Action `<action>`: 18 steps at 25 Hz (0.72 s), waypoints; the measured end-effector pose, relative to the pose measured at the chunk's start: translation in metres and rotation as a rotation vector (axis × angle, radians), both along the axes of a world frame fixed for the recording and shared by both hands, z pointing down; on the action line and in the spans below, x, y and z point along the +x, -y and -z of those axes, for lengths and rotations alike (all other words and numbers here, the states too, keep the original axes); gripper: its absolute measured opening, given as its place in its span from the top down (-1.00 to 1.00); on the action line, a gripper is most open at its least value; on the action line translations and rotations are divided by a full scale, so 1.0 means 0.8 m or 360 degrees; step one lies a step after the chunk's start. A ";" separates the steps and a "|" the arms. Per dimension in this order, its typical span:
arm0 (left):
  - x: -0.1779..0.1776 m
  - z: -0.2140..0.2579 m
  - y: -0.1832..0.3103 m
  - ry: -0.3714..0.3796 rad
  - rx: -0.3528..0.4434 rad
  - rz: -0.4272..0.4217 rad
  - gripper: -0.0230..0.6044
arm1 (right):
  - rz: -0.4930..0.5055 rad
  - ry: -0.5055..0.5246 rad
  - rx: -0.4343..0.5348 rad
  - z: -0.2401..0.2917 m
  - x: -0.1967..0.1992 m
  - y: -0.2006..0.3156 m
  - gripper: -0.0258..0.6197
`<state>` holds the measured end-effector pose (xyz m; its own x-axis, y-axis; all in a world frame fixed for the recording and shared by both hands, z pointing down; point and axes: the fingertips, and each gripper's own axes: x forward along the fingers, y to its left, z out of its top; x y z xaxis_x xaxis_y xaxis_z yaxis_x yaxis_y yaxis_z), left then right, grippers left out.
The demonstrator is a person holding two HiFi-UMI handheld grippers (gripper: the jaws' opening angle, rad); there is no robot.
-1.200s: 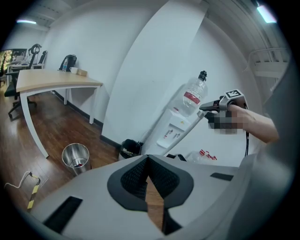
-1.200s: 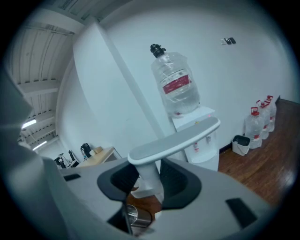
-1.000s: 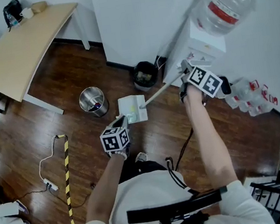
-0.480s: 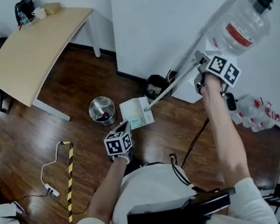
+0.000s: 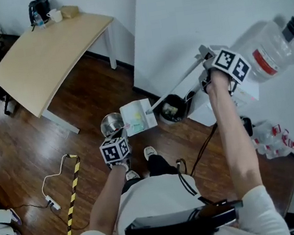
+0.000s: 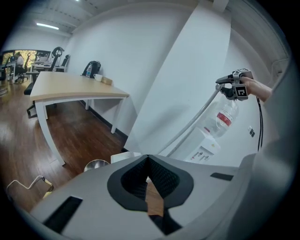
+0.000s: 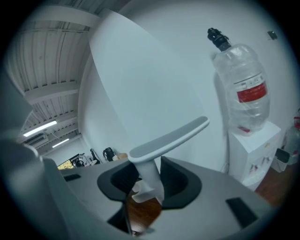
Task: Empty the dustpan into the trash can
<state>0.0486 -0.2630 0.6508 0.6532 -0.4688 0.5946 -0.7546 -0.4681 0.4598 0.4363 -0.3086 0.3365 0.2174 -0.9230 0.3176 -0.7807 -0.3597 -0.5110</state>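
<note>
- Above the floor (image 5: 31, 148), the dustpan (image 5: 138, 116) has moved over the rim of the steel trash can (image 5: 109, 124), so tipping looks near
- The right gripper (image 5: 208, 58), now higher, clamps its handle (image 5: 178, 85); the left gripper (image 5: 116, 140) is closed, empty
- Only the head view shows pan meeting can; the right gripper view shows neither

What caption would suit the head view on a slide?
A person's right tool grips a long-handled dustpan, its pan close to the steel trash can.
</note>
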 end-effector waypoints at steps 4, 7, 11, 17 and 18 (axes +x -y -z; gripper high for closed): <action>-0.002 0.031 0.058 0.0012 0.0036 0.0055 0.95 | 0.0121 0.0002 0.0010 -0.007 -0.033 0.071 0.45; 0.006 0.085 0.106 0.0023 0.0130 0.0046 0.95 | 0.0233 -0.0002 0.0011 -0.014 -0.069 0.127 0.45; 0.025 0.160 0.170 0.0004 0.0259 0.0040 0.94 | 0.0359 -0.0010 0.0008 -0.026 -0.106 0.187 0.45; 0.027 0.250 0.242 0.0001 0.0368 0.0020 0.95 | 0.0511 0.0000 -0.0023 -0.050 -0.161 0.255 0.45; 0.028 0.261 0.251 0.0004 0.0383 0.0023 0.94 | 0.0535 -0.0005 -0.0028 -0.052 -0.168 0.263 0.45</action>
<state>0.0712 -0.4638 0.4419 0.6440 -0.6065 0.4663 -0.7630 -0.5529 0.3348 0.3020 -0.5191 0.3783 -0.0971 -0.9377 0.3336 -0.8588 -0.0905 -0.5043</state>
